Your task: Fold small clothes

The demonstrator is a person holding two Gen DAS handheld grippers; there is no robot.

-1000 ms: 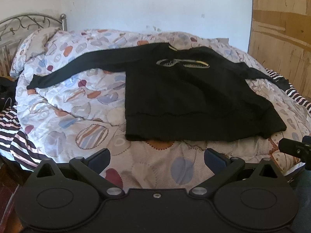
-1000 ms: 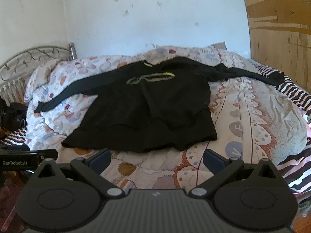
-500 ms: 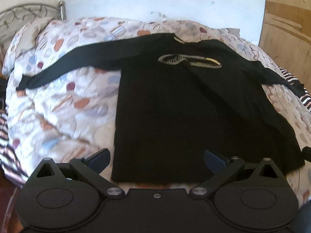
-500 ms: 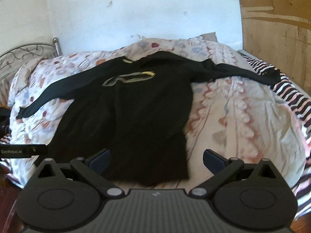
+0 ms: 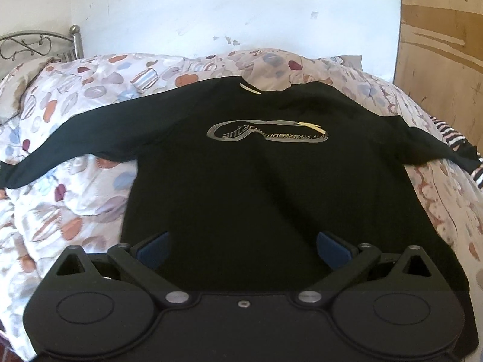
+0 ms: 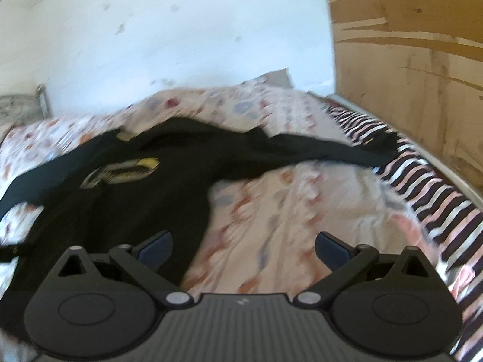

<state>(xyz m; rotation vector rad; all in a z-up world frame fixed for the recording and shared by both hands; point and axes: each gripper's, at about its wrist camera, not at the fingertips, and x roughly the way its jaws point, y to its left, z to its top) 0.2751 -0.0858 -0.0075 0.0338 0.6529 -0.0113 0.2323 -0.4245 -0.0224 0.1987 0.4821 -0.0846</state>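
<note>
Both grippers hang with fingers spread wide, pinching nothing: the left gripper sits at lower centre of its frame over the hem of a black long-sleeved sweatshirt, while the right gripper straddles the garment's side edge, one blue pad over black cloth, the other over bedding. The sweatshirt lies face up across a patterned quilt, filling the middle of the left view, both sleeves stretched out toward the frame's left and right edges. A grey and gold looping chest logo carries small lettering, too fine to read with certainty. A pale neck label shows at the collar. The right view is motion-blurred; striped fabric runs down its right side.
</note>
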